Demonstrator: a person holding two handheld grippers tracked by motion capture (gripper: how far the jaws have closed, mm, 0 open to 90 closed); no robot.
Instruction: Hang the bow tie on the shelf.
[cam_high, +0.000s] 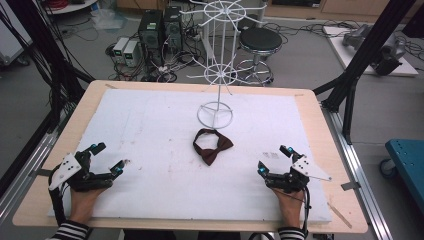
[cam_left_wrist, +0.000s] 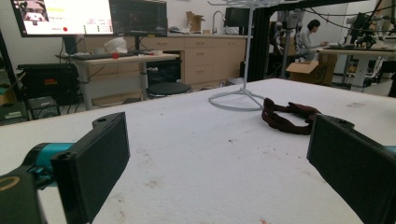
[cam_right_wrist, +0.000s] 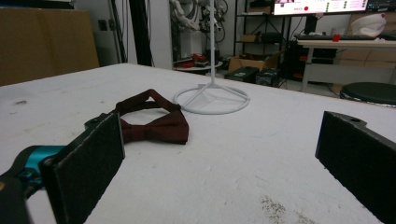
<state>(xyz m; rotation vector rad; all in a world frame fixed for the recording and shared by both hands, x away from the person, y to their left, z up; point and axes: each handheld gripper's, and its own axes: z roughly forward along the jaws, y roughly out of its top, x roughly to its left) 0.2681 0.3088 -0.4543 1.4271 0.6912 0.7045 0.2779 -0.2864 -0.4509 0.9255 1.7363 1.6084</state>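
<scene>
A dark red bow tie (cam_high: 212, 145) with its neck band looped lies flat on the white mat, just in front of a white wire stand (cam_high: 216, 114). The bow tie (cam_left_wrist: 288, 116) sits ahead and right in the left gripper view, and the bow tie (cam_right_wrist: 154, 122) sits ahead and left in the right gripper view. My left gripper (cam_high: 106, 159) rests open near the mat's front left. My right gripper (cam_high: 273, 160) rests open near the front right. Nothing lies between either pair of jaws. Both are well apart from the tie.
The white mat (cam_high: 150, 125) covers most of the wooden table (cam_high: 320, 125). The wire stand's round base (cam_right_wrist: 211, 99) stands at the mat's middle back, its tall tiers rising above. A black stool (cam_high: 259, 42), computers and cables stand on the floor beyond the far edge.
</scene>
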